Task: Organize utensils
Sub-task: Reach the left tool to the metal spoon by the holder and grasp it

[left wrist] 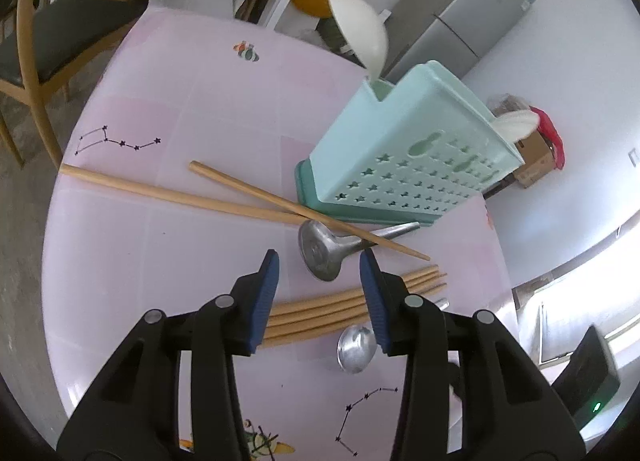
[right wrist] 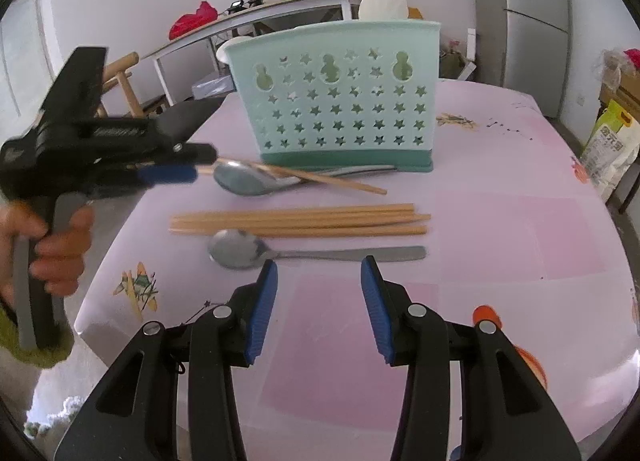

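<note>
A mint utensil holder [left wrist: 404,153] [right wrist: 340,101] with star cut-outs stands on the pink table [right wrist: 500,221]; white spoons [left wrist: 360,29] stick out of it. Before it lie a metal spoon [left wrist: 324,251] [right wrist: 248,179] crossed by two loose chopsticks [left wrist: 296,207], a bundle of wooden chopsticks [left wrist: 320,311] [right wrist: 300,219], and a second metal spoon [left wrist: 356,347] [right wrist: 240,249]. My left gripper [left wrist: 319,261] [right wrist: 188,165] is open, hovering over the bundle near the first spoon. My right gripper [right wrist: 319,263] is open and empty, just short of the second spoon.
A wooden chair [left wrist: 32,73] stands beyond the table's far-left edge. A grey fridge [left wrist: 464,13] [right wrist: 532,13] and a cluttered side table [right wrist: 260,17] stand behind. A bag [right wrist: 608,145] sits on the floor at right. An orange object [right wrist: 486,313] lies by my right gripper.
</note>
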A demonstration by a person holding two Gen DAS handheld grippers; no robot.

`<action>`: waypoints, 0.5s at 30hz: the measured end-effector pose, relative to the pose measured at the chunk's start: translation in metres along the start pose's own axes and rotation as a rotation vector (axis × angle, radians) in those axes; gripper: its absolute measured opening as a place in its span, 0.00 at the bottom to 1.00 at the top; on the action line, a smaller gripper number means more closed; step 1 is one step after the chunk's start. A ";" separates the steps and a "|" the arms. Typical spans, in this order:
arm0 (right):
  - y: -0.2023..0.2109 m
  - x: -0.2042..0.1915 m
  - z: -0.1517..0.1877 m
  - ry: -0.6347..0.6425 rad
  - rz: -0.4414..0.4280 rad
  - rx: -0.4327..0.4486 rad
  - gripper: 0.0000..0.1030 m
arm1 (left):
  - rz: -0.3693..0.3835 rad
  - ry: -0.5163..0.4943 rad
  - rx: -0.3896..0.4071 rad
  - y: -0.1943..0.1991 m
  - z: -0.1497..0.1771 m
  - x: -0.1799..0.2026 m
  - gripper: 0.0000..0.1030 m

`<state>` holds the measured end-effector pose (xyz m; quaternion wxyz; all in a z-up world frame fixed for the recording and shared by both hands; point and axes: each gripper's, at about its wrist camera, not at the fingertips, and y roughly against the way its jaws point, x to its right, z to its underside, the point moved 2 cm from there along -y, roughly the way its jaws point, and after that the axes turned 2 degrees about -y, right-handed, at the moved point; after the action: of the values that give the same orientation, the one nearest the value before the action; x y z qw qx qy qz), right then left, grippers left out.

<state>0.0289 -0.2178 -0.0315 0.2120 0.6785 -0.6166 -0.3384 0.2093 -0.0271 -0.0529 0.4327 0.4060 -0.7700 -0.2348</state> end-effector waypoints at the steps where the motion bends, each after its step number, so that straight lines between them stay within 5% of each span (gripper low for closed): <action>1: -0.001 0.000 0.002 0.000 -0.005 -0.005 0.41 | -0.001 0.002 -0.004 -0.002 -0.001 0.000 0.38; 15: -0.007 0.003 0.012 -0.018 -0.050 -0.021 0.41 | -0.032 0.049 -0.081 -0.027 -0.005 -0.009 0.31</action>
<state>0.0251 -0.2184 -0.0448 0.2051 0.6884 -0.5976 -0.3562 0.2277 -0.0352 -0.0739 0.4636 0.4058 -0.7426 -0.2627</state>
